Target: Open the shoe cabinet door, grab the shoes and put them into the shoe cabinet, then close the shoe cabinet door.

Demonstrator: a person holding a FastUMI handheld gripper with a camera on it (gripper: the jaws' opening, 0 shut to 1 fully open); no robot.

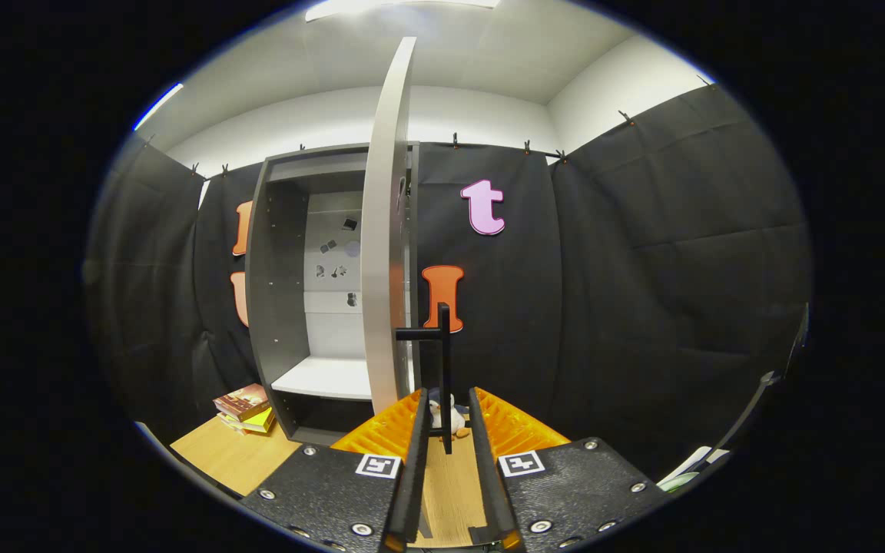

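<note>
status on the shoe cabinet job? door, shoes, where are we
Done: cabinet door stands swung open, edge-on, with the white shelf visible inside and bare. In hand: the gripper is open, its fingers flanking the lower end of the door handle without pressing it. Left: grabbing the shoes, putting them into the cabinet, closing the door.

The tool [446,418] is being seen as two textured black plates, each being studded with silver screws and marked with a square black-and-white tag. Ribbed inner faces are being shown on its two fingers [419,430], standing slightly apart.
</note>
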